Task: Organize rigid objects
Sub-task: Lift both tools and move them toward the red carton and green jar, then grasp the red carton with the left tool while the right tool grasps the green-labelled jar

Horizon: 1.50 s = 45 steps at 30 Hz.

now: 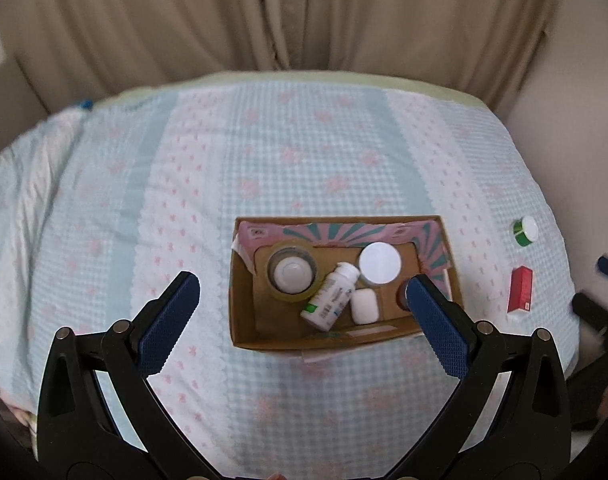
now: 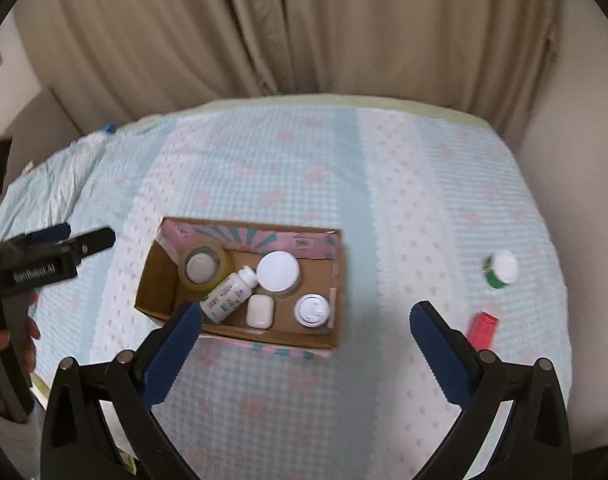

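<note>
**Both tools spread wide above a half-filled cardboard box on the bed**

The left tool (image 1: 304, 304) hangs with its blue-padded fingers (image 1: 172, 312) spread wide and nothing between them; in its own view the right-hand pad overlaps the box's right end. The right tool (image 2: 306, 332) is likewise wide and empty, hovering over the bed between the box and the loose items to its right.

The cardboard box (image 2: 160, 280) sits open on the bedspread (image 2: 264, 168), its long axis running left to right across both views, with a pink-and-teal printed flap folded along its far wall. Inside, a roll of clear tape (image 2: 203, 266) lies flat at the left end with a round white cap in its core. A white pill bottle (image 2: 228, 294) lies on its side, slanted, its cap pointing up and to the right toward a wide white-lidded jar (image 2: 279, 271). A small white earbud case (image 2: 260, 311) rests just beside the bottle's base, and a small round white-topped container (image 2: 313, 310) stands near the right end.

Outside the box, well to its right, a green jar with a white lid (image 2: 500, 269) lies tilted on the bedspread, and nearer the bed's edge a red carton (image 1: 520, 290) lies with its long axis running roughly front to back. Beige curtains (image 1: 304, 12) hang behind the bed.
</note>
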Tool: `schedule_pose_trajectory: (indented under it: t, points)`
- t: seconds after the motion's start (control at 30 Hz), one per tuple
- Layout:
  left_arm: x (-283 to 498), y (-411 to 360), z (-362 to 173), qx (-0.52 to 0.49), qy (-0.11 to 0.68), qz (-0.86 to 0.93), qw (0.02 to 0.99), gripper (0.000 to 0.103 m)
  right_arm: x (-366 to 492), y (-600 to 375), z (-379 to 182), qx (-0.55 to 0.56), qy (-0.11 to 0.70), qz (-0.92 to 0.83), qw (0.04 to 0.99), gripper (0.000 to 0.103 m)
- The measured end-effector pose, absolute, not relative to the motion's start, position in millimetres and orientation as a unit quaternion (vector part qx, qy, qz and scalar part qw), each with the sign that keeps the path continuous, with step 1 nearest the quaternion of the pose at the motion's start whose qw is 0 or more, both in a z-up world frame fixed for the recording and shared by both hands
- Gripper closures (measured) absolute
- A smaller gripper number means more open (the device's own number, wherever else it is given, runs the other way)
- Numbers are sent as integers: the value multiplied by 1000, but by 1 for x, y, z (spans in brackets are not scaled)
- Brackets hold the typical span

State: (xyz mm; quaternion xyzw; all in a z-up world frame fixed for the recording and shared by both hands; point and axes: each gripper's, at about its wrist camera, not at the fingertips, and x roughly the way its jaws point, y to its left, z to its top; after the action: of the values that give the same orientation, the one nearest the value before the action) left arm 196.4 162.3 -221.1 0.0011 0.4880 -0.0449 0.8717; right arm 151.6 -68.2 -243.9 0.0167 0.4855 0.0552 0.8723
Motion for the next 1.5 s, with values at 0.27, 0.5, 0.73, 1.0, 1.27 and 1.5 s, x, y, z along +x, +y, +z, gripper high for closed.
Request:
schedule_pose_trajectory:
  t: [0.27, 0.5, 0.73, 1.0, 1.27, 1.5]
  points:
    - [156, 98, -187, -7, 460, -50, 886, 0, 129, -151, -199, 6, 452, 8, 892, 0]
    - [133, 16, -190, -28, 464, -28, 885, 0, 136, -247, -199, 3, 443, 23, 896, 0]
    - [126, -77, -222, -48, 491, -46, 868, 0, 160, -325, -219, -2, 449, 34, 893, 0]
    - [138, -180, -288, -12, 536, -123, 835, 0, 199, -379, -267, 5, 476, 68, 877, 0]
    - [164, -260, -359, 35, 558, -187, 808, 2, 221, -422, -331, -19, 493, 111, 863, 0]
    - [183, -313, -424, 80, 586, -227, 774, 13, 247, -426, -400, -56, 521, 149, 839, 0]
